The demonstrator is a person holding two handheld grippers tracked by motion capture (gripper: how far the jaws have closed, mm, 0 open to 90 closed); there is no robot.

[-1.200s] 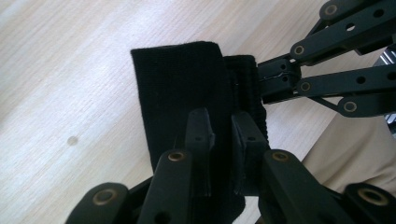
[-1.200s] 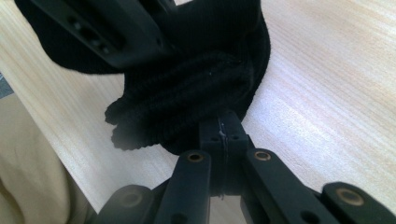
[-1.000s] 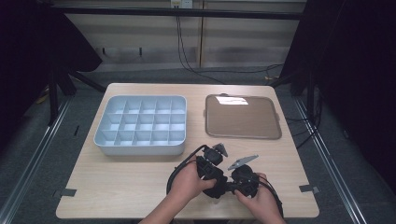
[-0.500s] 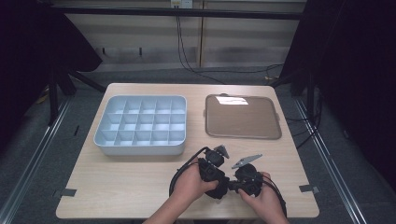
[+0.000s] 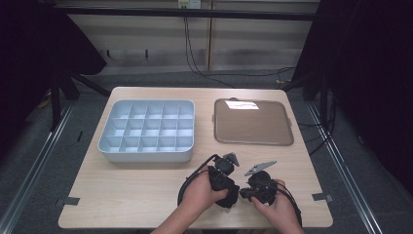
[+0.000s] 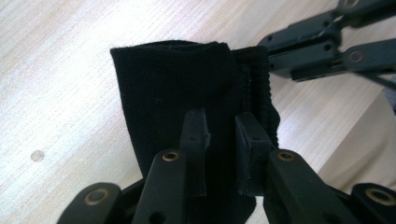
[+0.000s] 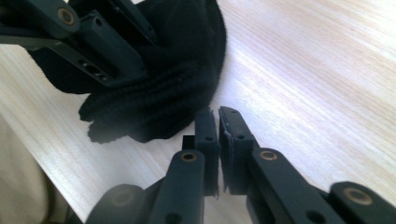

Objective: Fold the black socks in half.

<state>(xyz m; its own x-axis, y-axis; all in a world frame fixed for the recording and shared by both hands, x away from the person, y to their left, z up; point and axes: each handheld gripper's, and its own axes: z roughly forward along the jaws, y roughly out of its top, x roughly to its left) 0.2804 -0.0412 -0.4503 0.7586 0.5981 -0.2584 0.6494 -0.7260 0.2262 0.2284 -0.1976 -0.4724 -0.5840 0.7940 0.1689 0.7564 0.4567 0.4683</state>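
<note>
Black cloth is pinched in the left tongs, its length running ahead; right tongs, closed empty, sit just beside its folded edge

Left hand-held gripper: two matt black, flat-faced jaws, each carried on black linkage bars joined by brass-coloured rivets with dark centres; small recessed holes mark the jaw blocks. Right hand-held gripper: the same build, with black rectangular jaws, angular black link arms and brass-ringed pivots. In the high view, each black body is blocky and compact; a grey three-cornered plate tops the right unit and a smaller grey plate the left. A black cable loops from the left unit. The person's forearms are bare, no sleeves visible.
</note>
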